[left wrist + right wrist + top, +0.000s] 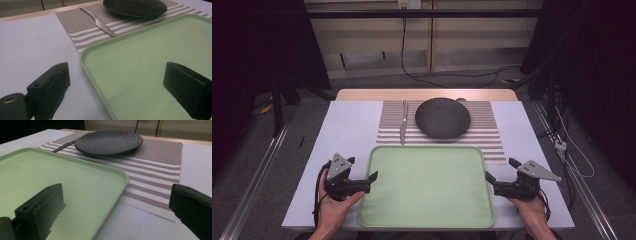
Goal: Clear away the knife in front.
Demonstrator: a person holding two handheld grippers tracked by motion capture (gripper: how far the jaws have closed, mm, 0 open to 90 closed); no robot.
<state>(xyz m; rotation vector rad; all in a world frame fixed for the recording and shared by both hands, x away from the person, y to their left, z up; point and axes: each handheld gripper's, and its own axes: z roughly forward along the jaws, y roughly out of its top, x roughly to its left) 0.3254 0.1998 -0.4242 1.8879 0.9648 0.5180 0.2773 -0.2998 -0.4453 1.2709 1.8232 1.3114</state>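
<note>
Nearest, flat on the white table (pixel 347 125): a pale green tray (pixel 427 185), smooth matte plastic, rounded corners and a low raised rim, long axis running left to right.

At its left edge, left gripper (pixel 363 181), cradled from below in an upturned palm, level, pointing right at the tray; jaws wide apart, one over the table, one over the tray's rim, nothing between.

At the right edge, right gripper (pixel 498 177), level, pointing left; jaws spread, gripping nothing.

Beyond, overlapped by the tray's far rim: ribbed striped placemat (pixel 492 135).

On it, slim steel knife (pixel 403 122), lengthwise away from the person, beside a round, dark, pebbled plate (pixel 443 118).
</note>
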